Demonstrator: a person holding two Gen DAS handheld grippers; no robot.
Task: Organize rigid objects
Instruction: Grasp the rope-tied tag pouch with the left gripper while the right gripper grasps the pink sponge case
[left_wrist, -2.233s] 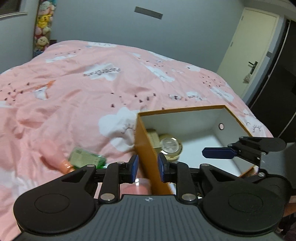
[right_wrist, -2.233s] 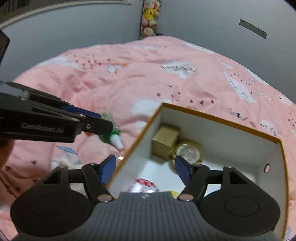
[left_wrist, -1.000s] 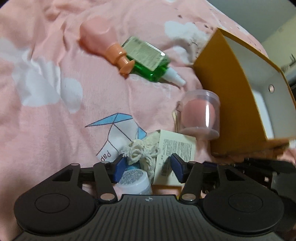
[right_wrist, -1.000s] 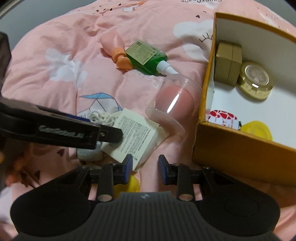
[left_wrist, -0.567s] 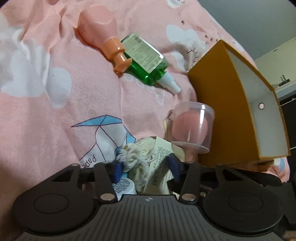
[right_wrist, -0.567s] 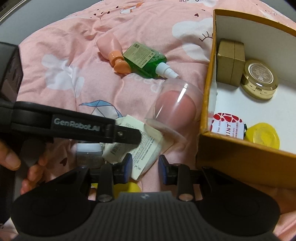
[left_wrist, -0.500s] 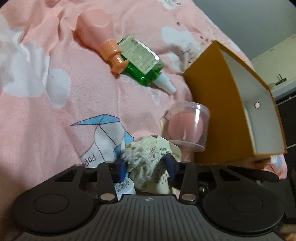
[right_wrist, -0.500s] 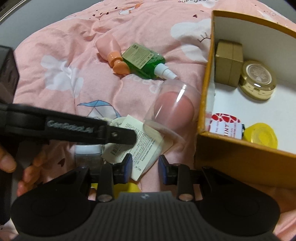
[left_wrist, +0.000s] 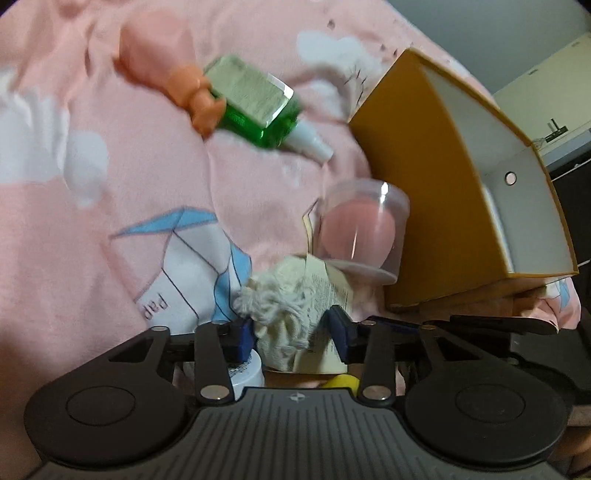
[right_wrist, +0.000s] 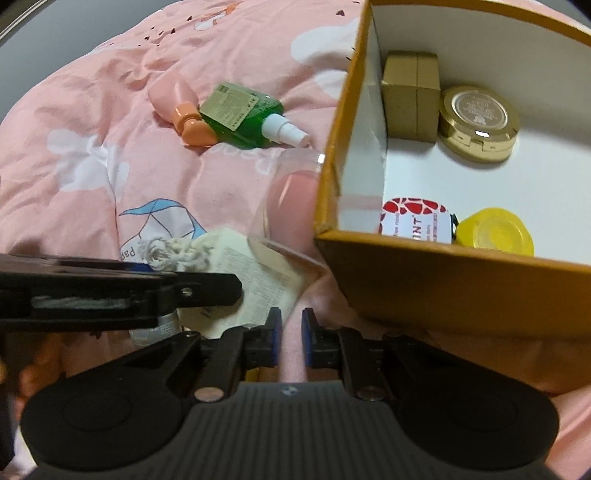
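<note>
while the left gripper (left_wrist: 293, 334) hangs over the pink bedspread (left_wrist: 92, 192), its jaws, just eased a little wider, loosely straddle a cream rope bundle (left_wrist: 277, 314) and its paper tag (right_wrist: 251, 273); the right gripper (right_wrist: 290, 341) has just closed to a narrow gap on nothing, beside the orange box (right_wrist: 424, 280) holding a yellow lid (right_wrist: 495, 230)
</note>
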